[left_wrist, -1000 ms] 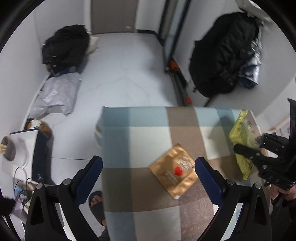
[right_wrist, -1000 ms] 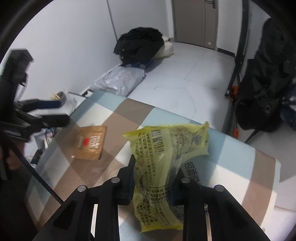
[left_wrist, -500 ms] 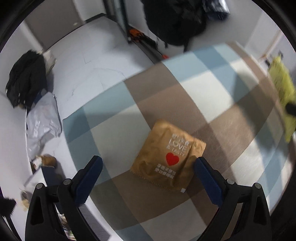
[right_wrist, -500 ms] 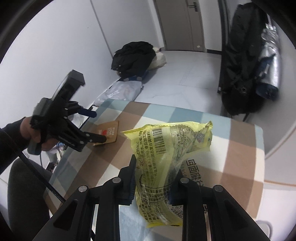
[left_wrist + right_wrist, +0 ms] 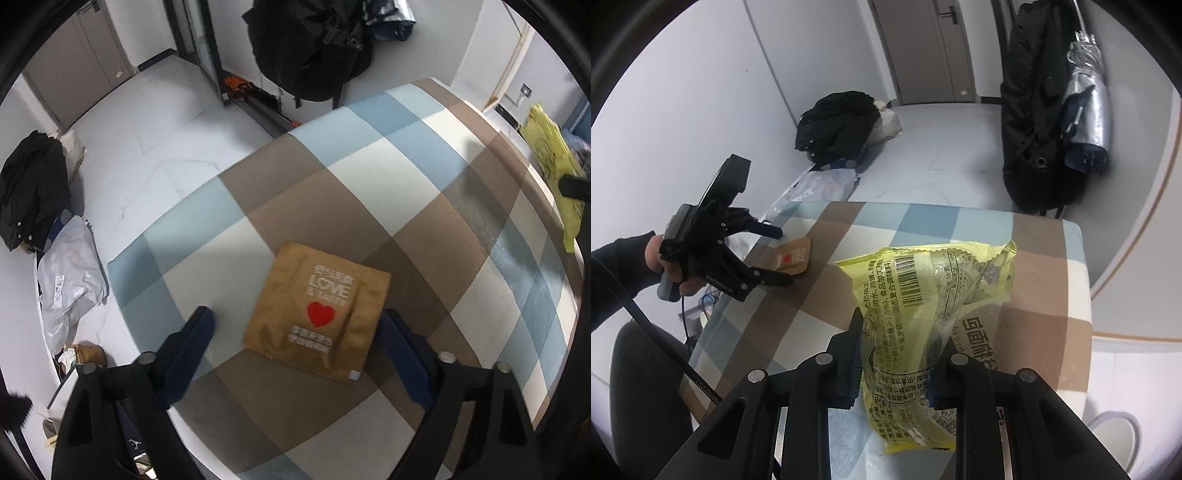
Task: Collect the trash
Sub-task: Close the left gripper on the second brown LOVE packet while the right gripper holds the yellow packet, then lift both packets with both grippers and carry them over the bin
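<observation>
Two pieces of trash are visible, and one is already secured. The right gripper (image 5: 892,354) is clenched on the yellow snack wrapper (image 5: 931,314), its pads pinching the crumpled lower half so that the wrapper stands up between the fingers, clear of the checked cloth (image 5: 1049,321) that covers the surface below. The second piece, a flat brown sachet (image 5: 317,310) printed with a red heart, lies on a brown and white patch of that cloth, near the left edge of the surface as the right wrist view shows it. The left gripper (image 5: 295,328) hangs over it pointing steeply down, with one blue finger on either side: the right finger sits at or just beside the sachet's right edge, though contact cannot be confirmed, and the left finger stands apart from the opposite edge. The jaws have just been closing in on the sachet, yet the pads do not press on it, so it counts as not yet grasped. In my judgement the task is about half done for the items in sight: the wrapper is collected in hand, the sachet remains to be pinched and lifted, and both must then go to a bin or bag. No such container can be identified in either view, so the drop-off point is unknown.
</observation>
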A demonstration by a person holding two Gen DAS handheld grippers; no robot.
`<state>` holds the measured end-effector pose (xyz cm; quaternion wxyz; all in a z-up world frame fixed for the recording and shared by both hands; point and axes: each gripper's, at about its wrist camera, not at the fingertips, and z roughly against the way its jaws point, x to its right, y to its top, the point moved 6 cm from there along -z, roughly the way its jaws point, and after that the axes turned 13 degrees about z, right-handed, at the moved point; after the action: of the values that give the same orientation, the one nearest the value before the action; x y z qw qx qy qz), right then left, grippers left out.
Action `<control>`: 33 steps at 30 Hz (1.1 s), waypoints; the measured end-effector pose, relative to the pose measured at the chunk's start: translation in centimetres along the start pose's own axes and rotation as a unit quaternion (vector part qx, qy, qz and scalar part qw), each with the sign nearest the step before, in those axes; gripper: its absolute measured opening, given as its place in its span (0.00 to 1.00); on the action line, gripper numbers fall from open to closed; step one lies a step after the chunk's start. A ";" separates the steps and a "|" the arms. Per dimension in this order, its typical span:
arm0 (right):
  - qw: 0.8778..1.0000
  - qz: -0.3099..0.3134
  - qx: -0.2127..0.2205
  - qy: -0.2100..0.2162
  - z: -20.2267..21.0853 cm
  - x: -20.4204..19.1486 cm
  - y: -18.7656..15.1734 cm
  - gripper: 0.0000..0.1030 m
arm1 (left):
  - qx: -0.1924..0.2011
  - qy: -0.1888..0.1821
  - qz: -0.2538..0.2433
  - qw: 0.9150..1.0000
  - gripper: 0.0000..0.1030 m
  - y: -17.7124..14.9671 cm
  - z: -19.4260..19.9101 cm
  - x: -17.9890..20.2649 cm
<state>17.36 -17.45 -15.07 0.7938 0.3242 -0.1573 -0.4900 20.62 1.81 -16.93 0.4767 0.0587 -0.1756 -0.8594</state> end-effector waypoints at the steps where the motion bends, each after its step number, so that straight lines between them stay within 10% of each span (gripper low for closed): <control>1: 1.000 -0.002 0.000 0.000 0.2 0.0 -0.1 0.24 | 0.004 0.001 0.009 1.000 0.71 0.2 0.2 -0.3; 5: 1.000 0.000 0.006 -0.004 1.1 -0.2 -0.4 0.24 | 0.009 0.005 0.036 0.999 0.51 0.4 0.2 -0.9; 33: 0.998 -0.004 0.065 -0.015 8.3 -0.3 -1.5 0.24 | 0.027 0.011 0.091 0.995 0.02 -1.4 2.5 4.5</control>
<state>11.50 -20.67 -9.88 0.7665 0.3679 -0.1994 -0.4872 16.41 -0.64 -14.76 0.5527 0.0649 -0.1976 -0.8070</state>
